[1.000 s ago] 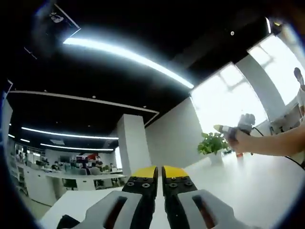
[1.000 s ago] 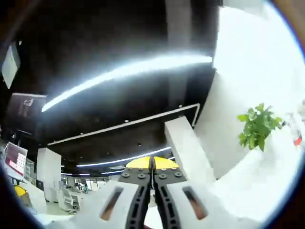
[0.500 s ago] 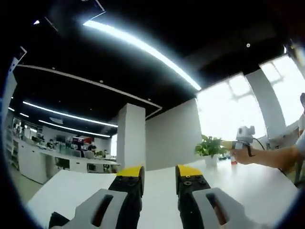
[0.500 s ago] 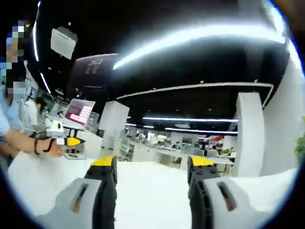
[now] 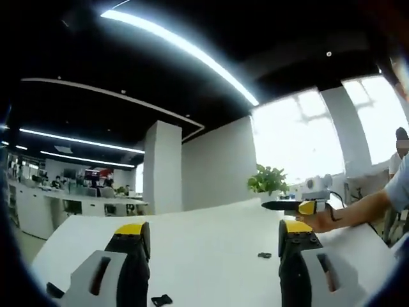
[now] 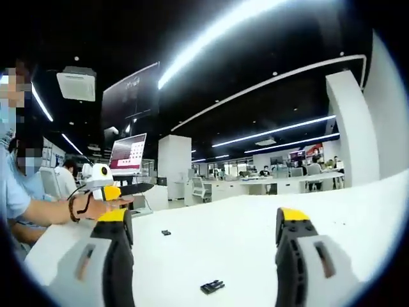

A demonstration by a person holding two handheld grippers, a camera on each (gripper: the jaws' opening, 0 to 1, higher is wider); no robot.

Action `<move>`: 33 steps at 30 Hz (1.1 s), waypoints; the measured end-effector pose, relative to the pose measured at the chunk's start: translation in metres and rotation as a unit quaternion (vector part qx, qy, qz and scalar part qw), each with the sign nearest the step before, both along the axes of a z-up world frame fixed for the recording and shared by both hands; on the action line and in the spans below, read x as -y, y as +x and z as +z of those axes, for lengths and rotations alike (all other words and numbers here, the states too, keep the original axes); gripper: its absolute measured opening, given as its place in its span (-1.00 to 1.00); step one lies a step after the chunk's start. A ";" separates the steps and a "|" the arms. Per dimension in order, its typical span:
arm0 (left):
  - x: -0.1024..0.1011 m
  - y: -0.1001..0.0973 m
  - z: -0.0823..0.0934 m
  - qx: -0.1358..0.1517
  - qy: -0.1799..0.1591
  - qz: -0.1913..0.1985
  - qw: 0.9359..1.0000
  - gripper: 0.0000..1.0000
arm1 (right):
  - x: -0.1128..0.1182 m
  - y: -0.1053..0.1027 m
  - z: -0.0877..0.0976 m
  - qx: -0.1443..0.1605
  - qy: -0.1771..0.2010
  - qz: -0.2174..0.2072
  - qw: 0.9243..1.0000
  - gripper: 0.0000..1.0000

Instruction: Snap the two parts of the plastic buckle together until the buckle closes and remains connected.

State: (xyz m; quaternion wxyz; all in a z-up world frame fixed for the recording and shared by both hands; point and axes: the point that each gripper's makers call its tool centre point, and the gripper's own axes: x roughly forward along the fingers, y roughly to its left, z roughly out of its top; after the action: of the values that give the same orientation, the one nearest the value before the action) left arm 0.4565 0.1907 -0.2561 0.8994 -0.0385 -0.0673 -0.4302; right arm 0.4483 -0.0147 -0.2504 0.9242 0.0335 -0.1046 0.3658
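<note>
Approach step, nothing grasped yet. Left gripper (image 5: 211, 246) has its jaws wide apart and empty; right gripper (image 6: 206, 240) likewise wide and empty. Both hover above the white tabletop (image 5: 211, 230).

The two small black plastic buckle halves lie loose and well apart: near piece (image 5: 161, 300) just beside the left gripper's left jaw, far piece (image 5: 264, 255) closer to its right jaw. From the right gripper view, pronged piece (image 6: 212, 287) lies near, the other (image 6: 166, 233) farther.

Next call: each gripper drops onto one half, then aligns prongs to socket.

Beyond: potted green plant (image 5: 268, 181).
</note>
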 end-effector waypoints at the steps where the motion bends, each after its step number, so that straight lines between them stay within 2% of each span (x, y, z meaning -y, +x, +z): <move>1: 0.001 0.000 -0.003 -0.006 0.004 -0.001 1.000 0.71 | 0.001 -0.001 0.001 0.000 0.001 -0.001 1.000 0.92; 5: 0.005 -0.002 -0.009 -0.024 0.006 -0.010 1.000 0.84 | 0.000 -0.012 -0.004 0.000 -0.011 -0.005 1.000 0.96; 7: 0.007 -0.003 -0.009 -0.027 0.001 -0.012 1.000 0.85 | 0.000 -0.016 -0.005 0.001 -0.010 -0.004 1.000 0.95; 10: 0.013 -0.005 -0.015 -0.035 0.003 -0.019 0.999 0.89 | -0.003 -0.018 -0.001 0.016 0.006 0.002 1.000 0.95; 13: 0.020 -0.011 -0.020 -0.038 0.009 -0.034 0.999 0.93 | -0.004 -0.017 0.001 0.015 0.011 0.007 1.000 0.93; 18: 0.025 -0.016 -0.022 -0.040 0.013 -0.046 0.998 0.92 | -0.001 -0.019 -0.001 0.013 0.008 0.007 1.000 0.90; 22: 0.026 -0.016 -0.024 -0.041 0.009 -0.051 0.998 0.82 | 0.005 -0.018 0.005 0.011 0.028 0.005 1.000 0.91; 25: 0.027 -0.015 -0.023 -0.039 0.006 -0.055 0.998 0.82 | 0.008 -0.018 0.006 0.011 0.035 0.001 0.999 0.91; 28: 0.023 -0.012 -0.023 -0.024 0.025 -0.040 0.999 0.81 | 0.013 -0.016 0.008 0.009 0.045 -0.004 0.999 0.88; 31: 0.020 -0.008 -0.025 -0.022 0.034 -0.035 0.999 0.81 | 0.015 -0.014 0.006 0.005 0.048 -0.006 0.999 0.86; 33: 0.017 -0.003 -0.029 -0.020 0.053 -0.019 0.998 0.81 | 0.017 -0.013 0.007 0.001 0.053 -0.009 0.999 0.86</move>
State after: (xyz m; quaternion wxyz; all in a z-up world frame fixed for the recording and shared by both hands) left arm 0.4536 0.1733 -0.2851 0.8931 -0.0006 -0.0261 -0.4492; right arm 0.4351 -0.0318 -0.2439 0.9241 0.0812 -0.1250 0.3518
